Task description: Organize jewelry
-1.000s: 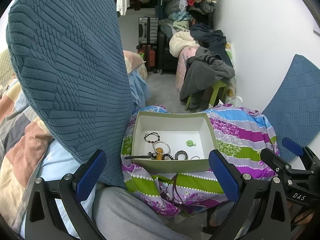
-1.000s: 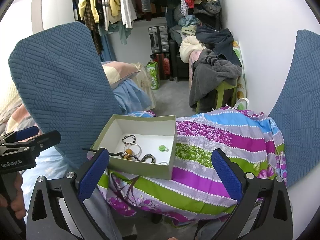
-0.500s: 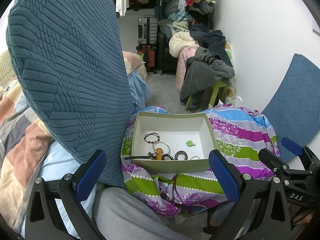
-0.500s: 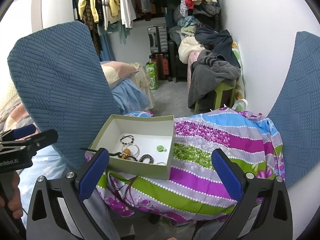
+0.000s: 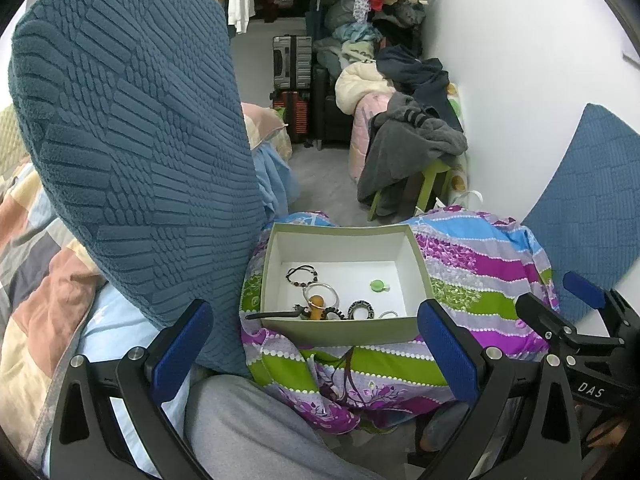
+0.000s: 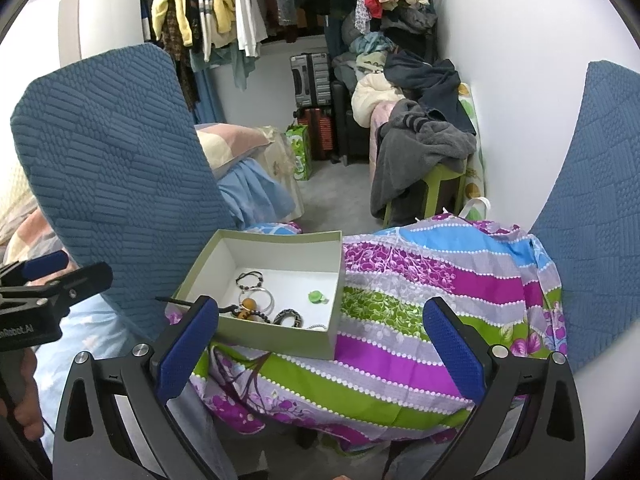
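Left gripper (image 5: 312,354) and right gripper (image 6: 320,346) both spread wide, holding nothing. Open box (image 5: 344,330) on the striped cloth (image 6: 420,292) contains bracelets (image 5: 302,274) and a green pendant (image 5: 377,285).

You hold the left tool (image 5: 312,344) and right tool (image 6: 320,340) side by side, level, both with jaws spread wide, nothing between them

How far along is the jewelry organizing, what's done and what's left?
Looks done: several pieces already lie in the open box, among them a beaded bracelet, a silver bangle and a green pendant. In hand: nothing; the left gripper and right gripper are both open and empty, held short of the box. Left: a dark cord sticks out over the box's rim, and the pieces lie bunched together.
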A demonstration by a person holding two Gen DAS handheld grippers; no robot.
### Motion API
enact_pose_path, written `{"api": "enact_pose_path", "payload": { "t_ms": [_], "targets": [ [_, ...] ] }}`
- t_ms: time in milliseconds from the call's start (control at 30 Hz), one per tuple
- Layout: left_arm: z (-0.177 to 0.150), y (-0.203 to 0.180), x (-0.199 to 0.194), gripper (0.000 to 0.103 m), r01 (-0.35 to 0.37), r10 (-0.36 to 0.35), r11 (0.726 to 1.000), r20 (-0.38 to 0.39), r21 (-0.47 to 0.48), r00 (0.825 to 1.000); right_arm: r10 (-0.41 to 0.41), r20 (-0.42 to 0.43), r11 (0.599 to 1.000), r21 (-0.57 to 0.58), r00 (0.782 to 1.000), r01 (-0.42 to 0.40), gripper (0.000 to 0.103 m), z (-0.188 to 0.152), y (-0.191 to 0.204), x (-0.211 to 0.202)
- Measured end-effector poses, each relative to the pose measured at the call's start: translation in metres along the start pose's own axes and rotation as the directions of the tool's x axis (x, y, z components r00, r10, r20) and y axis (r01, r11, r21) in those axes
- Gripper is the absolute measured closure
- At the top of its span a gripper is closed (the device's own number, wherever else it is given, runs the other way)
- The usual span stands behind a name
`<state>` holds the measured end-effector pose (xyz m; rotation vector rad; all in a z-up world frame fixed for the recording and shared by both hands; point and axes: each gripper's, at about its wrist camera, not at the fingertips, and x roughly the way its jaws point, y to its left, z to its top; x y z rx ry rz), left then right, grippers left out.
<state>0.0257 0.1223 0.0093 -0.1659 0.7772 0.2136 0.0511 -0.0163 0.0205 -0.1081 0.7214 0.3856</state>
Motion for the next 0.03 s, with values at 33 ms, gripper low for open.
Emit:
{"api": "enact_pose_path", "payload": {
  "t_ms": [33],
  "targets": [
    [-0.0001, 0.0002, -0.0001, 0.001, 0.0, 0.0, 1.0, 0.001, 0.002, 1.0, 0.003, -0.002, 1.0, 0.0, 1.0, -0.003, 0.0, -0.0001, 0.0001, 0.0003]
  ]
}}
